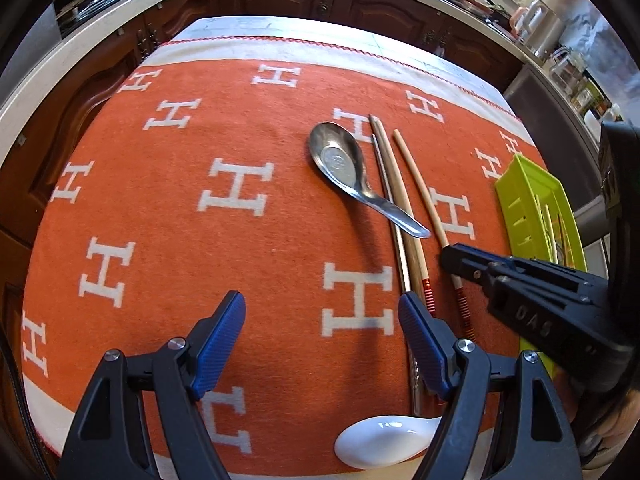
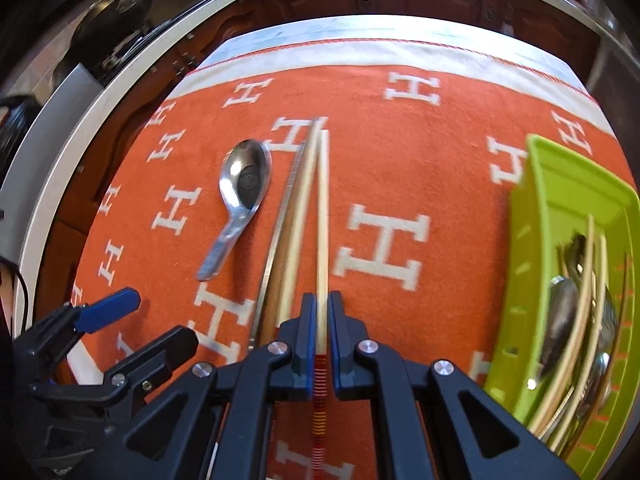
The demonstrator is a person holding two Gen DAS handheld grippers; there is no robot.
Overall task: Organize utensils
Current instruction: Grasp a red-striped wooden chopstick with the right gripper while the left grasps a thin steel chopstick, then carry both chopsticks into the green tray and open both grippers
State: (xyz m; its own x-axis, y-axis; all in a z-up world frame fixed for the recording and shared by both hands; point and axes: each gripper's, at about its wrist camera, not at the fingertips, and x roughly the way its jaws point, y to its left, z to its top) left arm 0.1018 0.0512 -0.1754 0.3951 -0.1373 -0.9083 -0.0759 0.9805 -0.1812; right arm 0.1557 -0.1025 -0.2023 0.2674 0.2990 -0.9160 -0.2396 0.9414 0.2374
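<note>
Jaws of the right gripper (image 2: 322, 316) are clamped on a pale wooden chopstick with red-banded end (image 2: 322, 216), just right of the steel soup spoon (image 2: 240, 196) on the orange H-patterned cloth (image 2: 400, 152). Jaws of the left gripper (image 1: 322, 320) gape wide, holding nothing, nearer the camera than that spoon. A lime-green plastic tray (image 2: 536, 240) of utensils sits well right of it.
</note>
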